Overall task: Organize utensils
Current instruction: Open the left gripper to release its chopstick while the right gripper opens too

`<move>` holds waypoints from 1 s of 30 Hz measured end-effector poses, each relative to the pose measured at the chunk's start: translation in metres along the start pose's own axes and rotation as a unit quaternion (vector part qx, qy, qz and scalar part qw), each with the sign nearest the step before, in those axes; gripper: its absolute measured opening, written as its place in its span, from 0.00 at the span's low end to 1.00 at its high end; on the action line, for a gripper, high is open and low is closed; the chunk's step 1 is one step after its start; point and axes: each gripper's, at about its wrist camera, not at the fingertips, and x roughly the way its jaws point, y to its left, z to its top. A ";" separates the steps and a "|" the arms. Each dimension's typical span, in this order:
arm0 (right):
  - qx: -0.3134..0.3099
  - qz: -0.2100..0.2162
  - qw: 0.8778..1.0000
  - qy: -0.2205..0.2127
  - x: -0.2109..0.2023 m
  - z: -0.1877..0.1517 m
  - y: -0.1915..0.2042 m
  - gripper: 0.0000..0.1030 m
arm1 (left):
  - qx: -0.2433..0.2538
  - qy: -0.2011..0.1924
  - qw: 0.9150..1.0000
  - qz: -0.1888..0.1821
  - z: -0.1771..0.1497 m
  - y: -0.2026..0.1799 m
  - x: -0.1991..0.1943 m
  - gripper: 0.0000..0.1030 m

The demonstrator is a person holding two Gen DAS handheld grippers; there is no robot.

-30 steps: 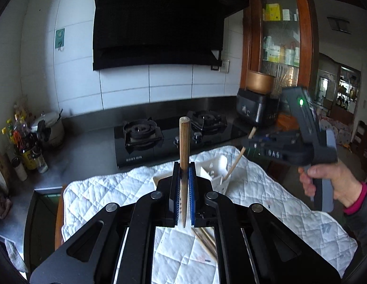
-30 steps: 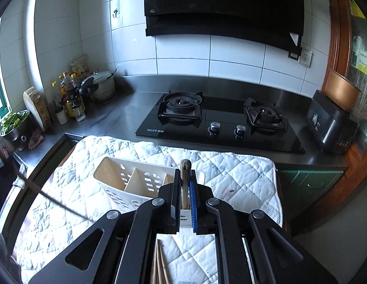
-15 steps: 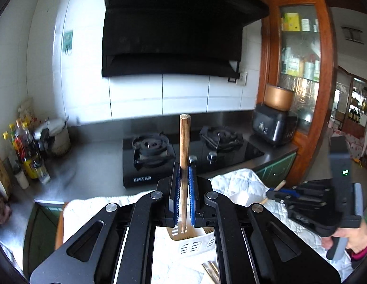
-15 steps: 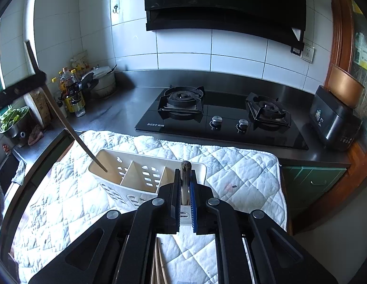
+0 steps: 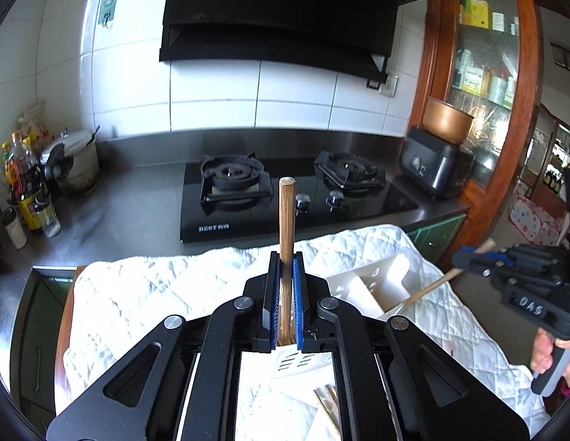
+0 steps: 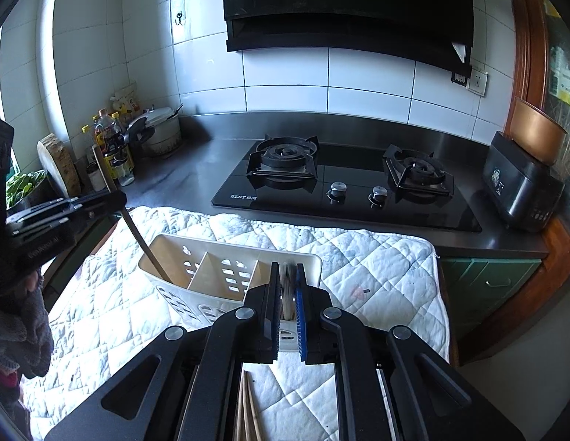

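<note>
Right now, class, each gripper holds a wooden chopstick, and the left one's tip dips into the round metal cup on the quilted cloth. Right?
Not quite. The right wrist view shows the left gripper's wooden chopstick dipping into a white slotted plastic caddy, not a metal cup. The rest holds.

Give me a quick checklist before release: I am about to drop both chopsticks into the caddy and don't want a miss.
1. Left gripper shut on the left chopstick: ok.
2. Left chopstick's tip inside the end compartment of the caddy: ok, as the right wrist view shows.
3. Right gripper shut on the right chopstick: ok.
4. Right chopstick's tip inside a compartment: cannot tell, its lower end is hidden at the caddy's edge.
5. Nothing left to collect: not ok, loose chopsticks lie on the cloth.
</note>
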 end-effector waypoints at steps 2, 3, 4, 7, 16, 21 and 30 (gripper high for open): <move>-0.002 -0.002 1.000 -0.003 -0.002 0.001 0.001 0.09 | -0.008 0.010 1.000 -0.004 -0.004 0.004 0.006 0.05; -0.002 -0.004 1.000 -0.005 -0.003 0.001 0.002 0.11 | -0.012 0.014 1.000 -0.008 -0.005 0.006 0.008 0.05; -0.002 -0.004 1.000 -0.007 -0.004 0.001 0.002 0.14 | -0.016 0.017 1.000 -0.007 -0.007 0.008 0.010 0.05; -0.003 -0.006 1.000 -0.017 -0.012 0.003 0.001 0.22 | -0.024 0.023 0.999 -0.015 -0.009 0.011 0.013 0.06; 0.001 -0.005 0.998 -0.066 -0.067 -0.013 -0.003 0.37 | -0.018 -0.006 1.000 -0.018 -0.004 0.000 -0.017 0.42; 0.002 0.007 0.998 -0.064 -0.092 -0.053 -0.006 0.37 | -0.009 -0.024 0.999 -0.025 -0.005 -0.011 -0.053 0.42; -0.001 0.014 1.000 0.006 -0.086 -0.162 -0.003 0.36 | 0.006 -0.029 0.999 -0.041 -0.052 -0.031 -0.110 0.45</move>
